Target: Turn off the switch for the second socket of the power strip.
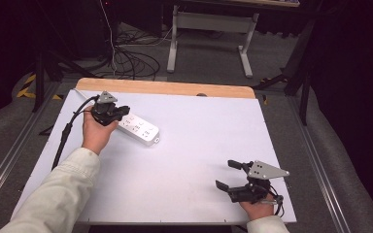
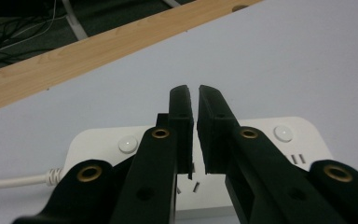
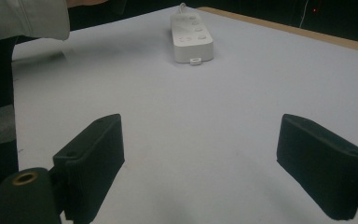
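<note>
White desk (image 1: 189, 160) bears a power strip (image 1: 138, 128) at ten o'clock; left gripper (image 2: 193, 100), jaws nearly closed on nothing, could nudge it askew, right gripper (image 1: 226, 175) idling wide open.

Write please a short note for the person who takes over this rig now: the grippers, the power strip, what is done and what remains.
Left gripper: nearly shut, nothing between the jaws, above the white power strip at its cable end.
Right gripper: open, empty, at the near right of the white table, well apart from the strip.
Power strip: flat at the far left of the table, sockets empty.
Done: nothing that can be told from here.
Left: probably working on the strip's buttons or sockets.
</note>
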The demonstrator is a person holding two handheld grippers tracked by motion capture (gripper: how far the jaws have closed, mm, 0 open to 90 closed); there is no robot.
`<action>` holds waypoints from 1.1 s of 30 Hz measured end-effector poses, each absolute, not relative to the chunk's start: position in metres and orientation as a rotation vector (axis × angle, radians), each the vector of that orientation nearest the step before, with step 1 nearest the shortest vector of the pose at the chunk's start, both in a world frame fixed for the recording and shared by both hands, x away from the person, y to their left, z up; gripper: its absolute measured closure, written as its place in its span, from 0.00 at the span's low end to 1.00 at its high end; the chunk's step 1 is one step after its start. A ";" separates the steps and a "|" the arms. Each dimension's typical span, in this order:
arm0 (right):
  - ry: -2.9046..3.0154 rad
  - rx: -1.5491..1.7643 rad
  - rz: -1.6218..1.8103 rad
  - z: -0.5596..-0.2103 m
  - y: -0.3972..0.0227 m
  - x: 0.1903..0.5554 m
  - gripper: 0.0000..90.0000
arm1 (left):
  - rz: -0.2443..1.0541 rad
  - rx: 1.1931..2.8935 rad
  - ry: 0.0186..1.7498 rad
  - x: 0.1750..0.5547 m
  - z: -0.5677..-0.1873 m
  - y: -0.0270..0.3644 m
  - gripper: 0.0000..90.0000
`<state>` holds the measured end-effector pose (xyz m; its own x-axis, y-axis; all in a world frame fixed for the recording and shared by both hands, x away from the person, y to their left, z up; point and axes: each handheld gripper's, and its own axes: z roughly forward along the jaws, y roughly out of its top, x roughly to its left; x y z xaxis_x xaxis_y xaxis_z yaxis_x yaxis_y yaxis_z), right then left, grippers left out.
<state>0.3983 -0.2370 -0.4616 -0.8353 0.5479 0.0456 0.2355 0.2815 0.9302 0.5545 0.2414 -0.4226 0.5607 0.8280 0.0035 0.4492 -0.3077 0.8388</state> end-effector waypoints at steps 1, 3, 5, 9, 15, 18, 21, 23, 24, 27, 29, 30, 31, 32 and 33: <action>2.271 0.715 1.574 -0.462 -0.237 0.399 0.17 | 0.569 1.943 1.024 0.554 -0.421 0.242 0.93; 2.269 0.714 1.579 -0.461 -0.237 0.399 0.17 | 0.562 1.937 1.020 0.551 -0.417 0.242 0.92; 2.268 0.716 1.581 -0.461 -0.237 0.400 0.17 | 0.557 1.937 1.023 0.548 -0.414 0.241 0.91; 2.267 0.714 1.580 -0.461 -0.236 0.400 0.17 | 0.558 1.939 1.009 0.543 -0.409 0.240 0.89; 2.271 0.716 1.574 -0.461 -0.236 0.401 0.17 | 0.564 1.927 1.008 0.536 -0.402 0.238 0.75; 2.270 0.716 1.579 -0.461 -0.236 0.401 0.17 | 0.548 1.918 0.987 0.530 -0.398 0.237 0.66; 2.267 0.703 1.581 -0.461 -0.235 0.400 0.17 | 0.548 1.931 0.964 0.522 -0.393 0.236 0.60; 2.267 0.714 1.579 -0.461 -0.236 0.399 0.17 | 0.544 1.944 0.951 0.515 -0.390 0.234 0.60; 2.268 0.715 1.582 -0.461 -0.236 0.400 0.17 | 0.547 1.954 0.932 0.512 -0.387 0.234 0.60; 2.266 0.704 1.584 -0.460 -0.236 0.400 0.17 | 0.536 1.953 0.900 0.501 -0.382 0.234 0.57; 2.267 0.706 1.583 -0.460 -0.235 0.400 0.17 | 0.554 1.940 0.881 0.494 -0.378 0.236 0.54; 2.267 0.706 1.582 -0.460 -0.235 0.400 0.17 | 0.541 1.926 0.886 0.490 -0.377 0.236 0.53; 2.266 0.707 1.582 -0.460 -0.235 0.399 0.17 | 0.496 1.928 0.917 0.486 -0.376 0.238 0.51; 2.266 0.705 1.582 -0.460 -0.235 0.399 0.17 | 0.465 1.924 0.916 0.483 -0.375 0.239 0.48; 2.265 0.706 1.582 -0.460 -0.235 0.399 0.17 | 0.450 1.914 0.907 0.480 -0.375 0.241 0.47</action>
